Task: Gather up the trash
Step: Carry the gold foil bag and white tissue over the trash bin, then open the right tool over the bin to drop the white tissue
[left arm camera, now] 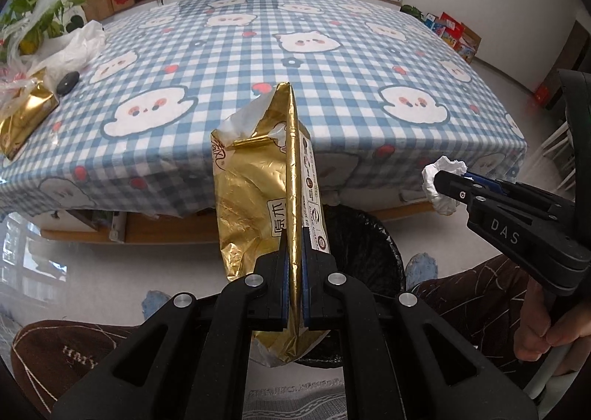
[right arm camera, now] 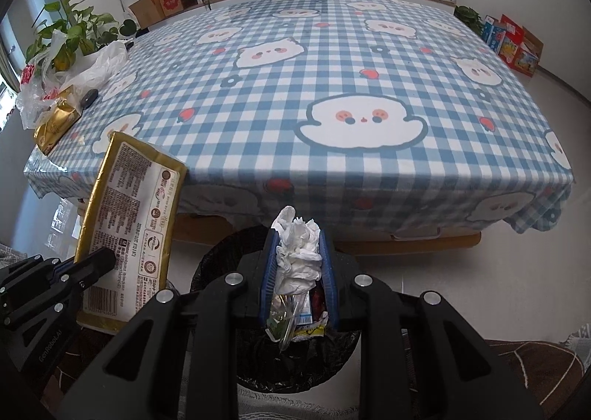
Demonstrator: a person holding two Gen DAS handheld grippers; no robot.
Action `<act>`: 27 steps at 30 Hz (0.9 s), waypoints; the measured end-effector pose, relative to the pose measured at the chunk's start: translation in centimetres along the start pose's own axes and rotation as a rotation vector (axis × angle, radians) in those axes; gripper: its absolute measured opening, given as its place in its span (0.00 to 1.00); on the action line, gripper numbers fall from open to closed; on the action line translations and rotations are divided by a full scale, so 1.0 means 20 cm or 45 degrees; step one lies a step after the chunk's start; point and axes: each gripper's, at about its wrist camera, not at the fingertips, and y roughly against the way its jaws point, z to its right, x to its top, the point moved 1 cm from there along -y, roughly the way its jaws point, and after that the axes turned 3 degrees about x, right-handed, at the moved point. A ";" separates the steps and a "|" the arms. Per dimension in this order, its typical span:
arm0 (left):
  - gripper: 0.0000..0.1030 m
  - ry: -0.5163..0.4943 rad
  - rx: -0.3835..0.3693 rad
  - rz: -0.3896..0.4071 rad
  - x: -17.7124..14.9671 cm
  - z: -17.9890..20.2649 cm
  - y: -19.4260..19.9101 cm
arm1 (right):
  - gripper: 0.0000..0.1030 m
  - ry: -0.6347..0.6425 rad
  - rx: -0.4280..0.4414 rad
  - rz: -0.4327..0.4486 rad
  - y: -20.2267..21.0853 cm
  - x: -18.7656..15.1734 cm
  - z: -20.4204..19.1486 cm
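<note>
Left wrist view: left gripper [left arm camera: 294, 253] clamps gold wrapper [left arm camera: 258, 176]; right gripper [right arm camera: 298, 265] pinches crumpled tissue [right arm camera: 297, 250] above bin [right arm camera: 221, 265].

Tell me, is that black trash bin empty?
Not empty: the right wrist view shows wrappers and scraps inside the bin, below the right claw.

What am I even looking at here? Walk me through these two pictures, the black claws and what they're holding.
No robot: a person holds a two-finger gripper in each hand, each carrying a fisheye camera that looks along its fingers. In the left camera's picture, the left gripper is shut on a gold snack bag. In the right camera's, the right gripper is shut on a crumpled white tissue. Both hang above a bin with a black liner, trash already inside. Behind is the checked tablecloth; another gold packet and plastic bags lie at its left corner.
</note>
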 end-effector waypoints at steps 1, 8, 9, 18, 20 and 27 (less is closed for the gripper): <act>0.04 0.000 0.004 -0.005 -0.01 0.00 -0.01 | 0.21 0.001 -0.004 -0.008 -0.01 -0.01 0.00; 0.04 0.019 0.039 -0.053 -0.13 -0.06 -0.04 | 0.20 0.027 -0.019 -0.081 -0.09 -0.13 -0.06; 0.04 0.024 0.046 -0.061 -0.15 -0.07 -0.04 | 0.20 0.034 -0.025 -0.094 -0.10 -0.14 -0.06; 0.04 0.089 0.103 -0.172 -0.24 -0.21 -0.18 | 0.20 0.037 -0.034 -0.161 -0.22 -0.22 -0.11; 0.04 0.094 0.124 -0.185 -0.25 -0.22 -0.21 | 0.20 0.026 -0.032 -0.169 -0.25 -0.23 -0.11; 0.04 0.131 0.156 -0.225 -0.29 -0.26 -0.28 | 0.20 0.042 -0.007 -0.218 -0.35 -0.26 -0.15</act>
